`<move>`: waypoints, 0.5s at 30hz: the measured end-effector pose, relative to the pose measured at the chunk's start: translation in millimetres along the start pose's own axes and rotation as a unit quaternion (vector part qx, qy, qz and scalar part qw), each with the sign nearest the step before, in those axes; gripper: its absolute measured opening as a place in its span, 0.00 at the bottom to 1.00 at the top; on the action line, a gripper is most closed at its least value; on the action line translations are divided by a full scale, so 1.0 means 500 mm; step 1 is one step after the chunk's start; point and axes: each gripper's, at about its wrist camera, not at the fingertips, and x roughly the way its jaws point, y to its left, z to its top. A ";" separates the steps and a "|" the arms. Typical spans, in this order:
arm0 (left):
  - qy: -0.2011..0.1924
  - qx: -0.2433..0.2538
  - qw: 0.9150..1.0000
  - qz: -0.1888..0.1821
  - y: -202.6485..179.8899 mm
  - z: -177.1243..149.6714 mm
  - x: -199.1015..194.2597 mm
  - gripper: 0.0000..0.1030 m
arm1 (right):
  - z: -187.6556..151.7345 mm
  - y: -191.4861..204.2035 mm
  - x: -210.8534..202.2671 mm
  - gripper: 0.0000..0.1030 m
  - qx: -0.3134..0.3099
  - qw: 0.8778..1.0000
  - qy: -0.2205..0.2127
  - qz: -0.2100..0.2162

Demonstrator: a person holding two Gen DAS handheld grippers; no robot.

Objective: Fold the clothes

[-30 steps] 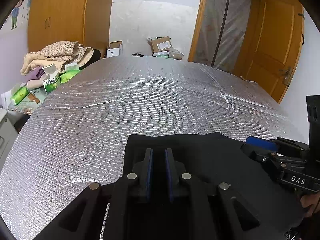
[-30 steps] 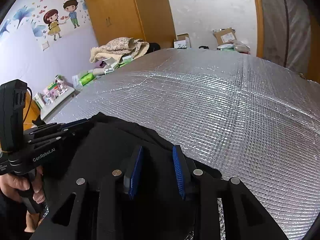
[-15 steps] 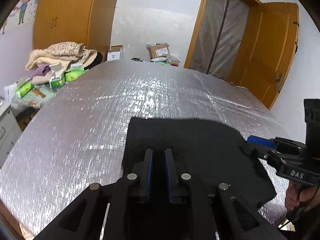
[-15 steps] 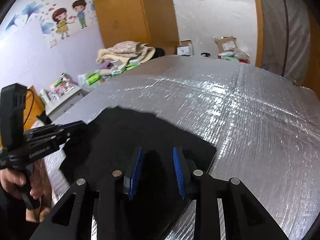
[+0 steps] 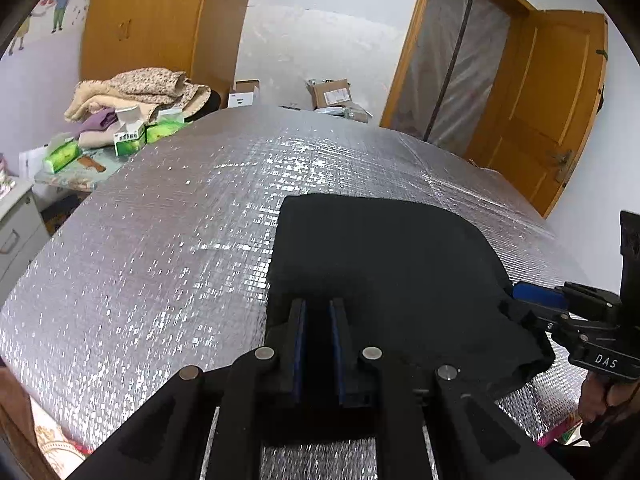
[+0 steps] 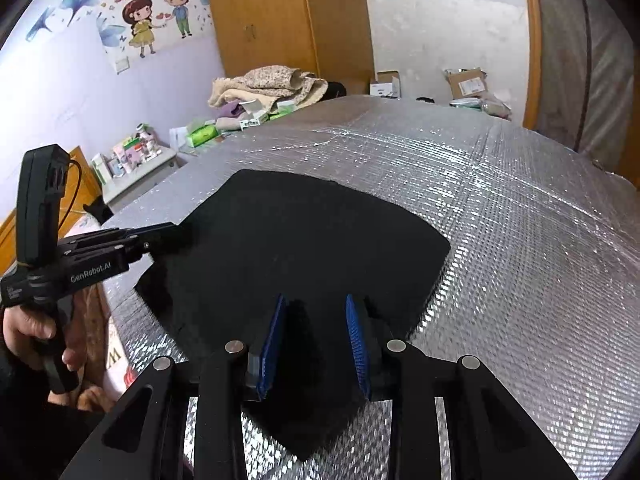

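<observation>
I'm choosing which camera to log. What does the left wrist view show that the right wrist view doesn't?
Only the left wrist view: the open wooden door and the right tool from the side, at the black cloth's edge. Only the right wrist view: the cartoon wall sticker and the left tool from the side. Both: the cloth on the silver mat, the blanket pile and the boxes.
</observation>
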 end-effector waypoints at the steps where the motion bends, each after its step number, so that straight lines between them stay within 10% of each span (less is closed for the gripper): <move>1: 0.006 -0.001 1.000 -0.002 0.004 -0.008 0.006 0.13 | -0.004 0.000 0.002 0.31 0.000 1.000 0.001 0.001; 15: -0.022 -0.002 1.000 -0.001 0.004 -0.026 0.014 0.12 | -0.037 -0.007 0.012 0.32 -0.002 1.000 -0.010 0.013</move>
